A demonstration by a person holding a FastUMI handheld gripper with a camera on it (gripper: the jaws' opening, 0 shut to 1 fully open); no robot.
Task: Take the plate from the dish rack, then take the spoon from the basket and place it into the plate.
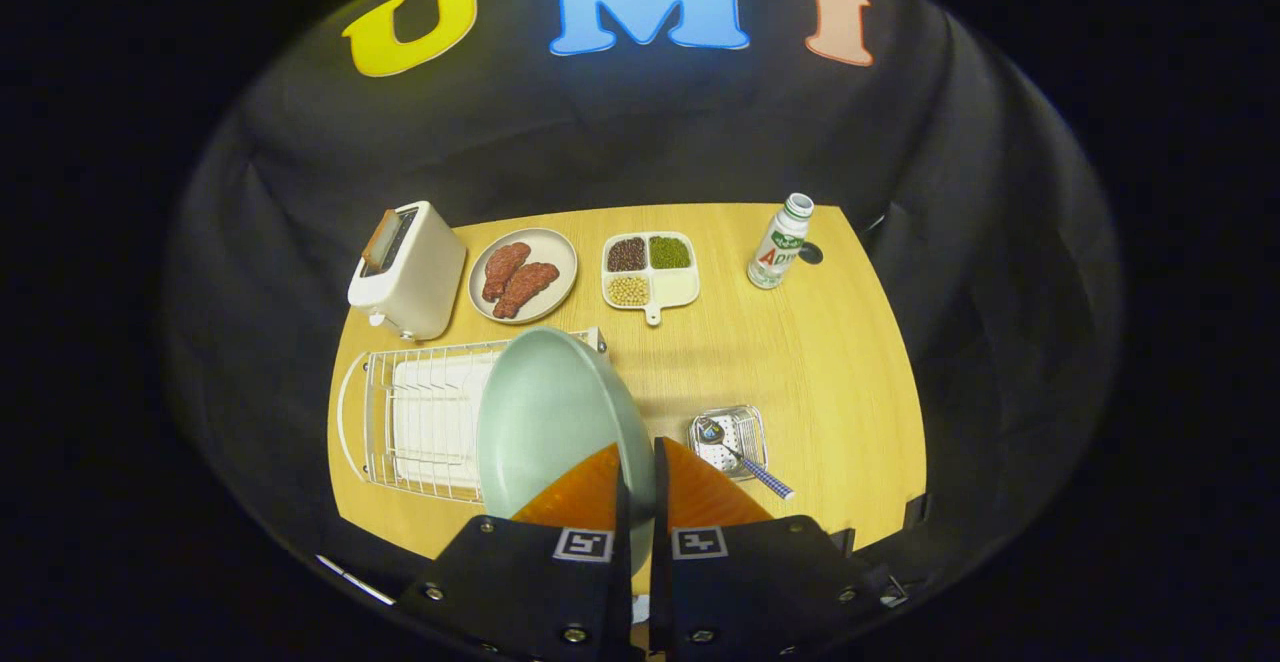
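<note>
With my claw (pixel 640 477) pinched shut on the rim of the pale green plate (pixel 550 412), lifted over the dish rack (pixel 420 422), it looks stiff, glazed, slippery, breakable, so rim grip stays firm.

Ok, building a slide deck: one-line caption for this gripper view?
Hand-held gripper shut on the green plate, lifted beside the dish rack; spoon waits in its basket.
</note>
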